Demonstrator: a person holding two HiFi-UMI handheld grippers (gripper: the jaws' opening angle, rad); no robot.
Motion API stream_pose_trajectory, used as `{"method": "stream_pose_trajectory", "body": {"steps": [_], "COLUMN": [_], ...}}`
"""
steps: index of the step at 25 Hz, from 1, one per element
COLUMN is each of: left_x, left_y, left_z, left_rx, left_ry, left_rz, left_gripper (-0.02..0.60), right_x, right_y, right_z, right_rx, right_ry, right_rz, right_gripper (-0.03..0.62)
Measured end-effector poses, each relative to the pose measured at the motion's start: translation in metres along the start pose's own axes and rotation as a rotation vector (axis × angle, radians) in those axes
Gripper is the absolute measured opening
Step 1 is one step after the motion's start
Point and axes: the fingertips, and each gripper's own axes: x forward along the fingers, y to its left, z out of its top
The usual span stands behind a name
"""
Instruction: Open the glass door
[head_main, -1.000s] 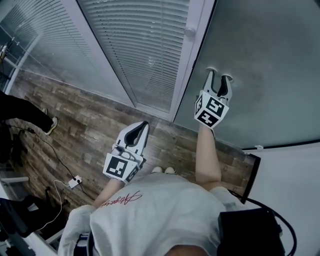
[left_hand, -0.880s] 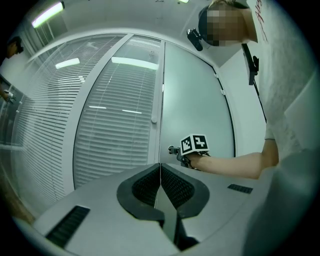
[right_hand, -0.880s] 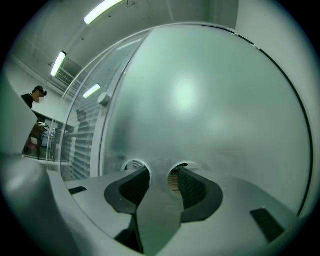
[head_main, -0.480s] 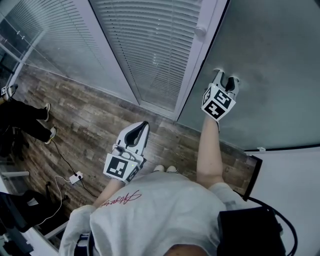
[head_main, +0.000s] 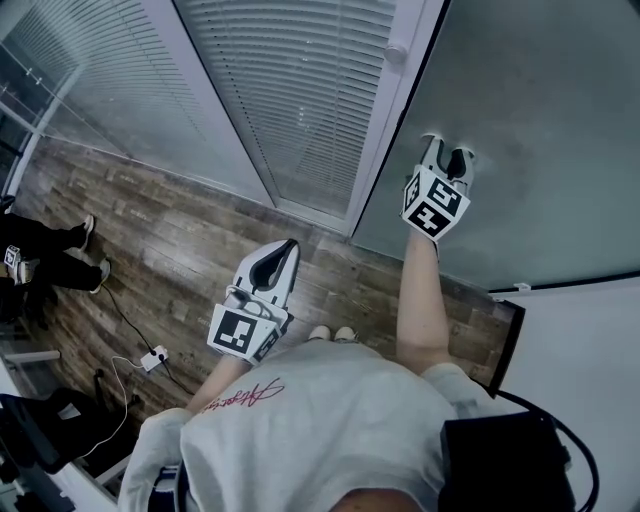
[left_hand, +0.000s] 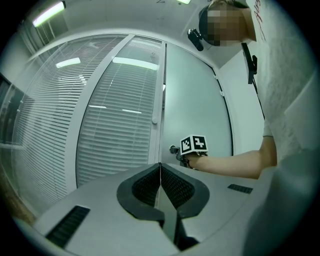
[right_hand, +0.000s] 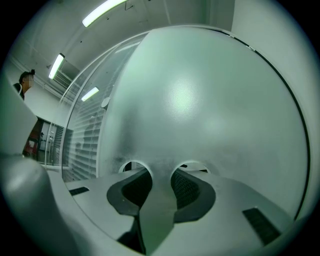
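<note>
The frosted glass door (head_main: 540, 120) stands ahead on the right, in a white frame (head_main: 385, 130). My right gripper (head_main: 447, 150) is pressed up against the glass, pointing level. In the right gripper view its jaws have just been closing, and the right gripper (right_hand: 160, 172) now grips a pale upright door handle (right_hand: 158, 205) between its pads. The left gripper view shows the right gripper (left_hand: 176, 152) at a small dark fitting on the door's edge. My left gripper (head_main: 283, 250) hangs back, lower and left, shut with nothing in it; its pads (left_hand: 172, 182) meet.
Slatted blinds (head_main: 290, 90) fill the glass panels left of the door. A round knob (head_main: 397, 50) sits on the frame. On the wood floor lie a cable and power strip (head_main: 150, 362). A person's legs (head_main: 50, 255) are at the far left. A black bag (head_main: 505, 460) hangs at my right side.
The right gripper's jaws have narrowed against the door. The legs of the person at the left have shifted toward the picture's edge. The left gripper has stayed put.
</note>
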Motion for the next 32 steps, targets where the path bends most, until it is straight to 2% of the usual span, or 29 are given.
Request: {"method": "stream_pose_trajectory", "body": {"steps": [11,19,32], "left_x": [-0.006,-0.011,-0.033], "left_y": [-0.015,-0.033,-0.071], "left_z": [-0.001,-0.008,-0.015], "left_rx": [0.002,-0.004,0.008], "left_ry": [-0.008,-0.007,-0.009], "left_rz": [-0.07,-0.155,-0.263], "left_gripper": [0.017,0.017,0.017], "right_x": [-0.034,-0.063,-0.134], "right_y": [0.006,0.011,0.013], "right_z": [0.001,0.002,0.006], "right_rx": [0.002,0.004,0.008], "right_ry": [-0.01,-0.016,-0.033], "right_rz": [0.042,0.084,0.136], "right_gripper": [0.124,0.124,0.125]}}
